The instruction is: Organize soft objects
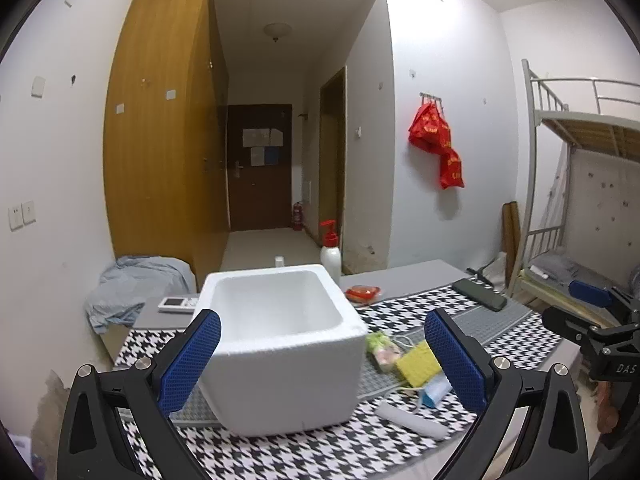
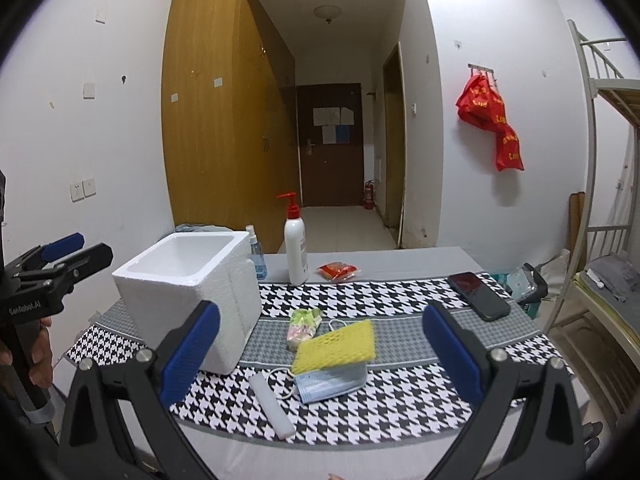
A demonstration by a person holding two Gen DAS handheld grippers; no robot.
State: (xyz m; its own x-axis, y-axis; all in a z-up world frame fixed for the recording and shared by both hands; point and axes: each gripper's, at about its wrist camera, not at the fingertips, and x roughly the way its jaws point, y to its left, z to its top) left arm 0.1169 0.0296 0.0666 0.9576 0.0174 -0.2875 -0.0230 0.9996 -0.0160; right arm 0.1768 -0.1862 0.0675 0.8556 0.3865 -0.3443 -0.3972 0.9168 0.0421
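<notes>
White foam box (image 2: 188,288), thick-walled, rounded at the corners, open on top and hollow inside, standing upright on a table (image 2: 372,258) under a black-and-white houndstooth cloth (image 2: 360,292) with a grey woven band across it. Just right of the box, a small heap of soft things: yellow sponge (image 2: 334,346), rectangular and pitted, lying on top of a pale blue pleated face mask (image 2: 332,384) with white ear loops; touching the sponge's far edge, a crinkled green and pink packet (image 2: 303,322). Nearer the camera, a white foam stick (image 2: 272,406), long and narrow, flat on the cloth, close to the mask.

Left gripper (image 1: 322,360) held low in front of the box, blue ridged pads (image 1: 192,356) spread wide, the box's near wall filling the space between them, no contact visible. Right gripper (image 2: 320,356) also spread wide, gripping nothing, aimed over the sponge and mask from above the table edge. Part of a hand (image 2: 42,344) on the left tool's handle at the edge of the right view.

Further back on the table: white pump bottle (image 2: 295,248) with a red top, small clear spray bottle (image 2: 256,254) behind the box, flat red packet (image 2: 338,271), dark phone (image 2: 478,296) lying flat at the right. Beyond, a wooden wardrobe (image 2: 216,112), a dark door (image 2: 332,144) at the end of a hallway, red bags (image 2: 490,116) hanging on a wall hook, a metal bunk bed (image 2: 604,184).
</notes>
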